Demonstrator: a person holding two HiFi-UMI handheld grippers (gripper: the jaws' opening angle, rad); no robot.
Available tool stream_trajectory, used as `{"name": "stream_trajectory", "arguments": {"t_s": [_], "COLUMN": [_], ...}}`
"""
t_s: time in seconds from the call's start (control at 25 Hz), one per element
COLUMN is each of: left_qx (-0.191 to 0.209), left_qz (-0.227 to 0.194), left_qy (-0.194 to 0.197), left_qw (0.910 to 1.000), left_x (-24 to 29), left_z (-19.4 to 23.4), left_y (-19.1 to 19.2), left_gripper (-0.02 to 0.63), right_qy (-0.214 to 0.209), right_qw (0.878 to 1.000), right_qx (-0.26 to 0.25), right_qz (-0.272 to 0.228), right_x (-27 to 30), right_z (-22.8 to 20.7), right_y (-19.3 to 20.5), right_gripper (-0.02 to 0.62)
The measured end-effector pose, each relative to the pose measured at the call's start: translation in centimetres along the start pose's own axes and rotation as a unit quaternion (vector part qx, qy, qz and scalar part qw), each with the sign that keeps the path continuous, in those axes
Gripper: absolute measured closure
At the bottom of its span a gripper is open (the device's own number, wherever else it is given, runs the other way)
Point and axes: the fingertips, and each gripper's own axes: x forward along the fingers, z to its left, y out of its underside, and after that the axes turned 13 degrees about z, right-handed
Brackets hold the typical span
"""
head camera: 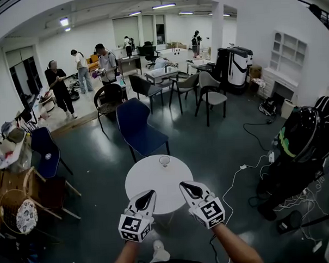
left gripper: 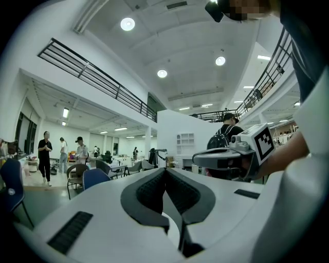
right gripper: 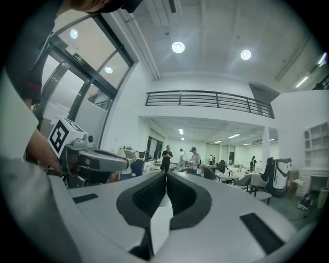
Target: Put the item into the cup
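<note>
A clear cup [head camera: 165, 161] stands upright near the far edge of a round white table [head camera: 150, 175]. My left gripper [head camera: 151, 193] and right gripper [head camera: 183, 184] hover side by side over the table's near edge, both pointing level toward the cup and short of it. In the left gripper view my left gripper [left gripper: 165, 170] has its jaws closed together with nothing seen between them. My right gripper [right gripper: 166, 173] is likewise shut and looks empty. Each gripper also shows in the other's view: the right gripper [left gripper: 226, 159] and the left gripper [right gripper: 92, 162]. No item for the cup is visible.
A blue chair [head camera: 137, 126] stands just behind the table, with dark chairs [head camera: 209, 93] farther back. A person with a black backpack [head camera: 298, 138] crouches at the right among floor cables [head camera: 237, 177]. At the left are another blue chair [head camera: 45, 152] and a wicker basket [head camera: 15, 208]. Several people stand at the back.
</note>
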Motion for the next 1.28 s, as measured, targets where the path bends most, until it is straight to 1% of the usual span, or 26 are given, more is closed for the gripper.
{"name": "stream_trajectory", "arguments": {"t_s": [0.24, 0.6, 0.92, 1.28], "left_qx": [0.003, 0.013, 0.014, 0.016], "left_qz": [0.002, 0.003, 0.001, 0.006], "left_qy": [-0.005, -0.002, -0.006, -0.015], "left_qw": [1.0000, 0.9999, 0.9999, 0.9997], "left_x": [-2.1, -3.7, -4.2, -6.1], "left_z": [-2.6, -6.9, -8.2, -6.8], "left_y": [0.8, 1.2, 1.4, 1.3], "left_gripper": [0.591, 0.591, 0.591, 0.591], "right_qy": [0.000, -0.001, -0.009, -0.012], "right_qw": [1.000, 1.000, 1.000, 1.000], "right_qx": [0.004, 0.007, 0.003, 0.010], "right_qz": [-0.004, -0.009, -0.003, -0.012], "right_x": [-3.1, -7.3, -8.3, -7.5], "right_z": [1.4, 2.3, 2.9, 4.1], "right_y": [0.9, 2.0, 2.9, 1.7], "right_gripper": [0.575, 0.575, 0.575, 0.575]}}
